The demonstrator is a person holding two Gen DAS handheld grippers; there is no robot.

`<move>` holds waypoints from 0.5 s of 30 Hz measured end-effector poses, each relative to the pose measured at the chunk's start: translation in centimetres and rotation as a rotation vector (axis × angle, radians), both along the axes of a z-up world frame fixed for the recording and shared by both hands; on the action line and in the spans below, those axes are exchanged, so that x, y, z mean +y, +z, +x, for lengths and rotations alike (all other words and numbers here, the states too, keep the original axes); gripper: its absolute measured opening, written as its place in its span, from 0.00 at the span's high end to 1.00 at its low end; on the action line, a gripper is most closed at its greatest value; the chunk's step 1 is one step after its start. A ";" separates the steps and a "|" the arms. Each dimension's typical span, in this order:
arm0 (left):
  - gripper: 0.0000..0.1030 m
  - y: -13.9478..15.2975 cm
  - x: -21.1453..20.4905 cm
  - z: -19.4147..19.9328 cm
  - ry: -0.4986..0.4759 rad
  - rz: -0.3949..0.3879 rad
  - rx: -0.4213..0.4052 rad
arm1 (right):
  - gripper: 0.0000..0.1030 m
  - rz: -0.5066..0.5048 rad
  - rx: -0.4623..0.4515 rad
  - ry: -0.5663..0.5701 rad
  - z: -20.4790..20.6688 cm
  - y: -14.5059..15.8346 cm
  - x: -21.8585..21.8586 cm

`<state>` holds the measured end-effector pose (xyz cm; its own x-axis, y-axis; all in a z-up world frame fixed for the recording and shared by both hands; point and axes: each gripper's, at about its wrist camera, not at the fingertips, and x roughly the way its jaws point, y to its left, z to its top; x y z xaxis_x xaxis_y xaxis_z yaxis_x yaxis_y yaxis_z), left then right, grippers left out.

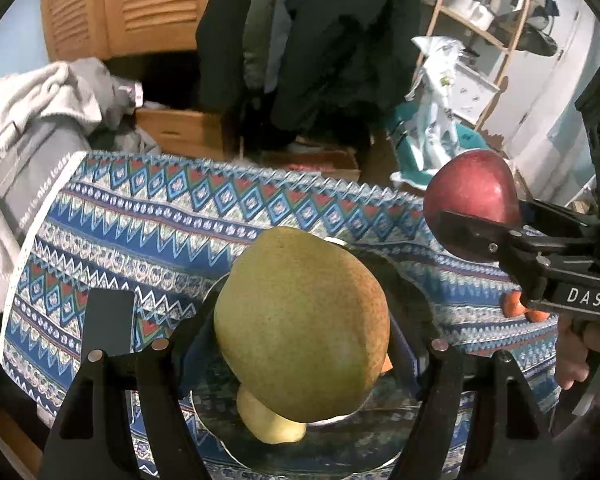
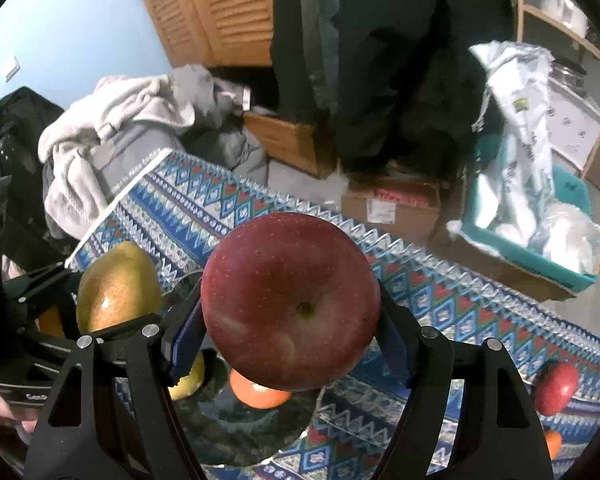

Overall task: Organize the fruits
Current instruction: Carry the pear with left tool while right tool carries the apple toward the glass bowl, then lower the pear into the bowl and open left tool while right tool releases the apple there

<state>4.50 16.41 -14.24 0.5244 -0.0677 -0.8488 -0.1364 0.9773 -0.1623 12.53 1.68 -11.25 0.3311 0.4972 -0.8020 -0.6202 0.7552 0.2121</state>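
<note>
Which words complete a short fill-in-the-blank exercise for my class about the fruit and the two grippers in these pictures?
1. The left gripper holds a ____.
2. The right gripper holds a red ____.
3. On the dark plate an ____ lies under the held fruit.
4. The table is covered by a patterned ____ whose main colour is blue.

Missing words: pear; apple; orange; cloth
</note>
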 end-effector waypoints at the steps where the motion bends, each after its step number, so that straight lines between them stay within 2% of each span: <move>1: 0.25 -0.5 0.3 0.0 0.005 -0.010 0.011 | 0.27 -0.005 0.008 0.006 0.1 -0.5 0.4; 15: 0.25 -6.5 2.7 0.8 0.047 -0.047 0.121 | 0.27 -0.030 0.138 0.054 0.9 -7.4 3.9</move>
